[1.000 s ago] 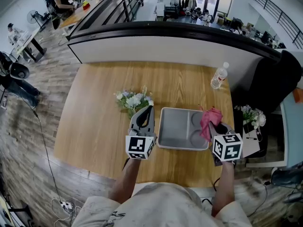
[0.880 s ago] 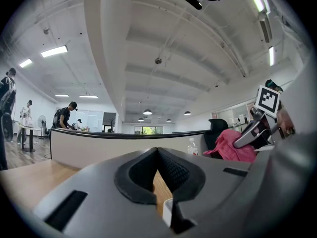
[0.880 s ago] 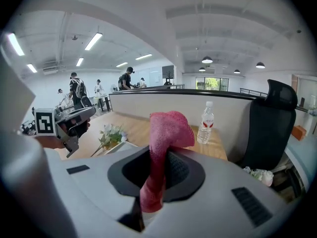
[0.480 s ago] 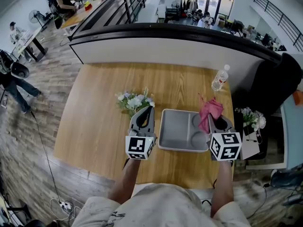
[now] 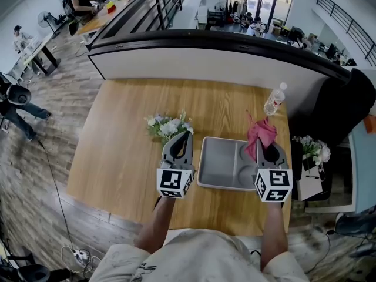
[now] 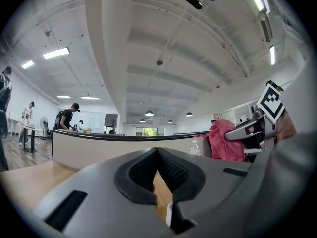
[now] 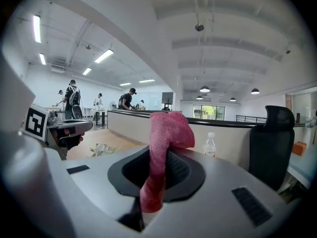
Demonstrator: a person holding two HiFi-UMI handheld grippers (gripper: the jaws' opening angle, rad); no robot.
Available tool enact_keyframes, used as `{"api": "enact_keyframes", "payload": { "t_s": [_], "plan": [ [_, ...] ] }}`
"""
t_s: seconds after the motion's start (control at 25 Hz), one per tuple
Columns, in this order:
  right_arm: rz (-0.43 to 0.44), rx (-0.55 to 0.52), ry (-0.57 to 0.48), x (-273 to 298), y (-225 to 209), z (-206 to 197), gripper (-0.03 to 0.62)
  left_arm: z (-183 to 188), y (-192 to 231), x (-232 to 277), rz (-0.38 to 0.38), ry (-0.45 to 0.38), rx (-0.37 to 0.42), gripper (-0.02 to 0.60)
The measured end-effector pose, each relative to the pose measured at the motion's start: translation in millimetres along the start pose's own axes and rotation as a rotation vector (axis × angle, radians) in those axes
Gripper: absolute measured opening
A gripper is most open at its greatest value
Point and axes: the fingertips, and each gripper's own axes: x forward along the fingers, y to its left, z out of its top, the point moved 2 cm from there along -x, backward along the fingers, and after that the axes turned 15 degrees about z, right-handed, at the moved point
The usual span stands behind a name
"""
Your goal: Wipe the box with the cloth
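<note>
Setting: a wooden tabletop (image 5: 123, 140) seen from above, with an open office beyond its far edge.

Box: a shallow grey box (image 5: 218, 160) with several compartments lies close to the near edge of the tabletop, right of the middle. It looks empty.

Cloth: a pink cloth (image 5: 261, 130) is bunched and sticks out past the jaw tips. It sits about the box's far right corner, towards the right edge of the tabletop.

Right hand-held gripper (image 5: 262, 144): the jaws are clamped on the cloth. Its own view shows the fabric squeezed between the pads and flopping over at the top.

Left hand-held gripper (image 5: 183, 138): the jaws are narrowed until the tips meet, with nothing between them. It is held just beside the box's left side; whether it touches the box cannot be told.

What has changed: a second ago the cloth hung over the box's right compartments. It has now been drawn off towards the far edge, and the right hand-held gripper has swung straighter along the box's right side. The box and the left hand-held gripper have stayed put.

Meaning for the task: the cloth seems to be off the box, probably at the end of a stroke or between strokes. The large left compartment likely still needs wiping.

Other things: flowers (image 5: 167, 126) lie left of the box, and a bottle (image 5: 274, 100) stands near the far right corner.
</note>
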Motion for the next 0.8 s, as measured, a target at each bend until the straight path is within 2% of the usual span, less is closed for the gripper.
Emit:
{"api": "enact_keyframes", "payload": {
  "t_s": [0.2,0.52,0.8],
  "plan": [
    [-0.014,-0.026,-0.1,-3,6,4,0.063,2,1,1,0.006,-0.006,-0.005,0.014],
    [-0.075,-0.018,-0.181,-7,3,-3,0.063,-1,-3,1,0.002,-0.003,-0.004,0.014],
    [-0.073,-0.012,-0.174,-5,4,-11,0.063,-1,-6,1,-0.006,-0.001,0.001,0.014]
  ]
}}
